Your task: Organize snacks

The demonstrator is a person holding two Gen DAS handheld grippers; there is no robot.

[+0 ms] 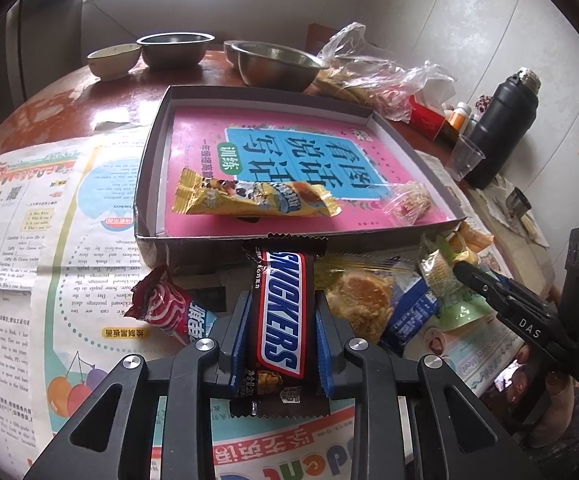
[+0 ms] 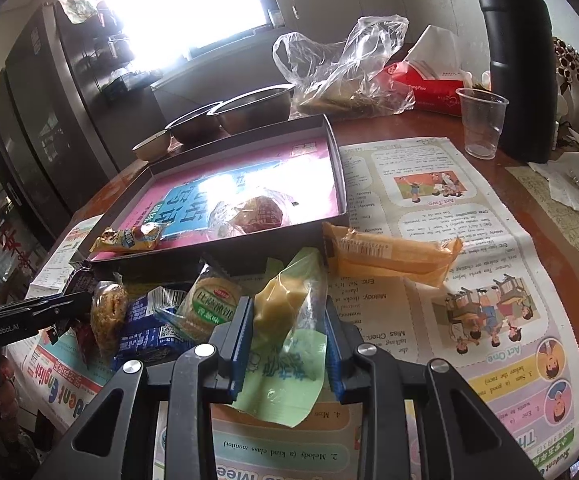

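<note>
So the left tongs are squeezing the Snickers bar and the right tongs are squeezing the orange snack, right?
Not quite. The left tongs do squeeze the Snickers bar, but the right tongs are squeezing the green-wrapped snack. In the right wrist view the orange snack lies apart on the newspaper, by the box corner.

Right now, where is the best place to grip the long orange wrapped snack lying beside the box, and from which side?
Grip the orange wrapped snack across its narrow width near the middle, coming from above. It lies flat on the newspaper with its long axis running sideways; its crimped ends are thin and likely to slip. Its left end sits close to the box, so the middle probably gives more room.
</note>
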